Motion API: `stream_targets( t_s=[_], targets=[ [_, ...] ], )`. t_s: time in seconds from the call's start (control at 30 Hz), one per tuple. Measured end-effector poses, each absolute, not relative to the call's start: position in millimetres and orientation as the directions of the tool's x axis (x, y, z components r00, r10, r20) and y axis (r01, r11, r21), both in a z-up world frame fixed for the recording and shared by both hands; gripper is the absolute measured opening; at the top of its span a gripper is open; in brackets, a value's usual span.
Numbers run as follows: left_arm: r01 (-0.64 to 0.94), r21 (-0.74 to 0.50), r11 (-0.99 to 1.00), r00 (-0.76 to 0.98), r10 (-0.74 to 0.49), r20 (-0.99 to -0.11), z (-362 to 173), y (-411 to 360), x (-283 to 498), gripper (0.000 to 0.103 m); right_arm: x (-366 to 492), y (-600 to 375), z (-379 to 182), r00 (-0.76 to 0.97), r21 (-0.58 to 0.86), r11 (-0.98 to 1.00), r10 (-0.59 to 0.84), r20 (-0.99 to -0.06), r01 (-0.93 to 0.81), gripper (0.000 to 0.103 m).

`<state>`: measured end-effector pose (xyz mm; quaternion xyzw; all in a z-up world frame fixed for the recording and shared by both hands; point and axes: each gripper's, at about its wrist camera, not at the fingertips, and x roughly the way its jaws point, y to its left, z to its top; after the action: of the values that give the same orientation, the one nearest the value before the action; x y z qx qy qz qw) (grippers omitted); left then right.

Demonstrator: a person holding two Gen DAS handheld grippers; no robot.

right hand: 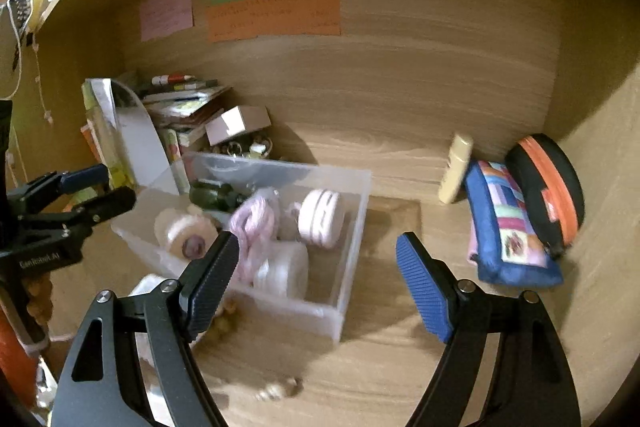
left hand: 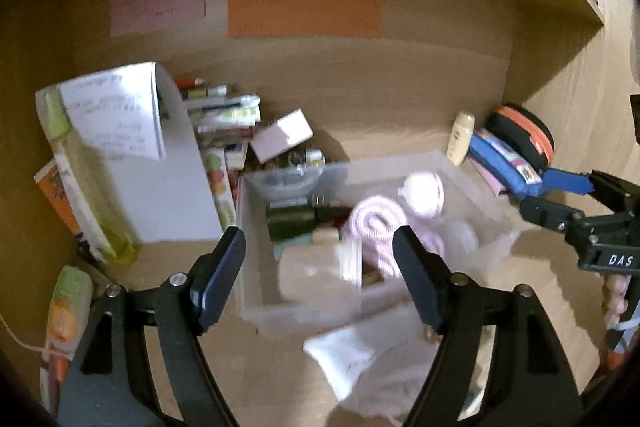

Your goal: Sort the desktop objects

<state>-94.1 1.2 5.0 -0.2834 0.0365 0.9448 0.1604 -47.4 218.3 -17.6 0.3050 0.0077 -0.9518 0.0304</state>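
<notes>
Wood-grain panels wall the desk [right hand: 400,155] at the back and both sides, and pink, green and orange paper notes [right hand: 272,15] are stuck on the back panel. Near the desk's middle sits a clear plastic bin [right hand: 352,227] holding a dark green bottle [right hand: 212,193], a round pink case [right hand: 322,217], a coil of pink cord [right hand: 256,223], white tape rolls [right hand: 284,269] and a beige roll [right hand: 180,229]. In the back left corner, books and small boxes [left hand: 224,119] pile up behind a white folder [left hand: 160,187] and a yellow-green bottle [left hand: 80,179]. Toward the back right corner a cream tube [right hand: 456,167] leans by a blue patchwork pouch [right hand: 508,227] and a black case with an orange zip [right hand: 548,187]. A white plastic bag [left hand: 360,355] lies at the front edge, just before the bin. The left tongs [left hand: 320,267] stand apart above the bin's front wall, holding nothing; the right tongs [right hand: 316,279] stand apart over the bin's right end, also holding nothing.
</notes>
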Motion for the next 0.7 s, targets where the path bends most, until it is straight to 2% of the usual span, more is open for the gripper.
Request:
stream_targets(
  t_s=[0.5, 0.7],
  targets=[
    [-0.414, -0.078, -0.907, -0.661, 0.359, -0.660, -41.1, 29.6, -54.9, 0.076, -20.3, 220.3, -83.6, -0.700, -0.008, -0.994, -0.074, -0.710, 0.112, 0.078],
    [-0.419, -0.067, -0.906, -0.609, 0.334, -0.720, -65.8, 45.6, -58.9, 0.076, -16.0, 215.9, -97.3, -0.667, 0.003, -0.988, -0.107, -0.737, 0.156, 0.078]
  ],
)
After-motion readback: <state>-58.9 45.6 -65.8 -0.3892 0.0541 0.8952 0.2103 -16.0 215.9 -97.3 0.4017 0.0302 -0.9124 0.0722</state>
